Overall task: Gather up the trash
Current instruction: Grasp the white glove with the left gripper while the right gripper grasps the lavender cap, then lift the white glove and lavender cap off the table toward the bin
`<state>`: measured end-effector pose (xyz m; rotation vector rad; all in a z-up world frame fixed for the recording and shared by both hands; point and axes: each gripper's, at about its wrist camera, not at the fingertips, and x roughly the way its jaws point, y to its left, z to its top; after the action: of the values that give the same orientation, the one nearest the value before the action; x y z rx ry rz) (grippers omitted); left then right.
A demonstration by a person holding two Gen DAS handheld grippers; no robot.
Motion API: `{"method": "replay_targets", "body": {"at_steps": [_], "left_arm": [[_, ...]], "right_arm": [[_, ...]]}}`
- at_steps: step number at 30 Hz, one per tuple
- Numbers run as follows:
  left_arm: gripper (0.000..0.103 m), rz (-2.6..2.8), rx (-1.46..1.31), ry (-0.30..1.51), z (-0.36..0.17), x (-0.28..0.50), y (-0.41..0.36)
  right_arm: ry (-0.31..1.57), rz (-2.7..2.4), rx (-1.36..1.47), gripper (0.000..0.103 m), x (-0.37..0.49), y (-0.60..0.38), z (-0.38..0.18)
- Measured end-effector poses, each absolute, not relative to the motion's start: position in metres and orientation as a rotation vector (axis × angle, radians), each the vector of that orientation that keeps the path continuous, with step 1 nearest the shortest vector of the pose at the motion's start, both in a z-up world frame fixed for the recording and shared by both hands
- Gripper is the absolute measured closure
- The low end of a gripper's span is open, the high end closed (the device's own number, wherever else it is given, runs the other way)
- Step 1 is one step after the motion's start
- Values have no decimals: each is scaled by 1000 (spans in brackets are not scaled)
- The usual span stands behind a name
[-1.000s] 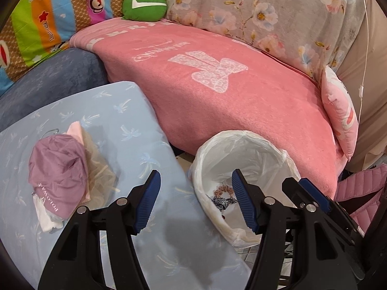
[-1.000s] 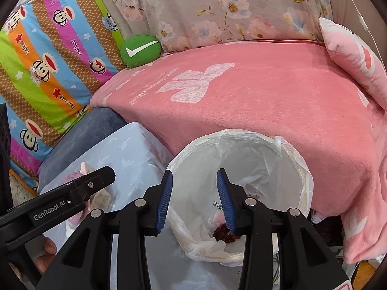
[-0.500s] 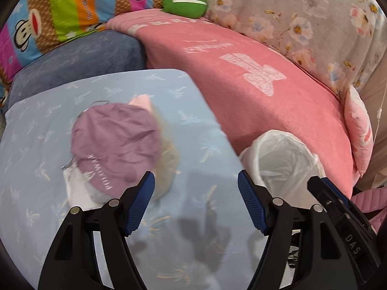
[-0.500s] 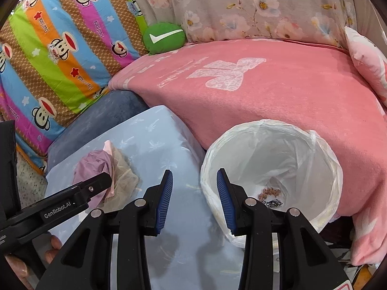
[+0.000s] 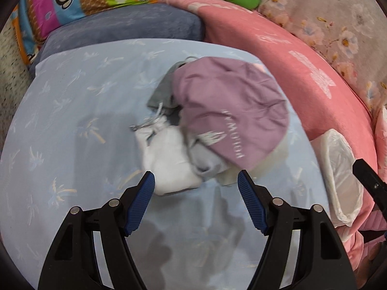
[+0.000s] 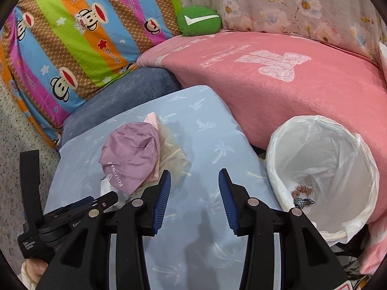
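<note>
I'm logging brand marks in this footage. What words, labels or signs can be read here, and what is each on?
"POLOWA...", white letters, cut off: purple bag.
"Gen...", cut off: left gripper body, in the right wrist view.
White check mark, no words: green cushion.
Too small or blurred: script on striped monkey blanket, pink blanket lettering.

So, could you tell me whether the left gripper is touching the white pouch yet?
Cannot tell. In the left wrist view the open left gripper frames the white pouch, but motion blur hides any gap.

Pink blanket [image 6: 302,96] beside blue palm-print cushion [image 6: 205,149]; green pillow [image 6: 198,21] against striped monkey-print quilt [image 6: 79,36]
</note>
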<state>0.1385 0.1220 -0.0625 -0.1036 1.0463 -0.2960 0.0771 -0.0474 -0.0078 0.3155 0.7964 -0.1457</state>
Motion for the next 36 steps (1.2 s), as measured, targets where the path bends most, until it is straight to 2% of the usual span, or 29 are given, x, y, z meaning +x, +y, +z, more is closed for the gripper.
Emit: {"method": "replay_targets", "body": {"at_steps": [6,11,14,19,24,26,28,30,36], "left_arm": [[36,-288,-115,1083,-80,145,139],[46,-332,-143,1104,-86,148,148],[58,-366,-163,1126,-90,151,149],[84,-417,-209,1144,-94,152,155],[91,-433,-221,1135,-90,150,160],[91,-435,-220,1126,-87,148,161],[92,-431,-219,1119,-83,148,162],[92,-425,-218,1109,-79,148,163],[92,-400,-210,1056,-59,146,168]], "right_arm": [[826,-100,303,62,98,-19,-18],[849,-60,308,62,113,-2,-27],[865,-40,308,62,123,8,-33],[897,-5,310,62,137,22,-46],[933,8,291,62,151,32,-61],[943,20,282,71,156,35,-65],[954,37,279,92,159,39,-69],[953,47,283,101,159,42,-69],[883,64,281,102,151,44,-45]]}}
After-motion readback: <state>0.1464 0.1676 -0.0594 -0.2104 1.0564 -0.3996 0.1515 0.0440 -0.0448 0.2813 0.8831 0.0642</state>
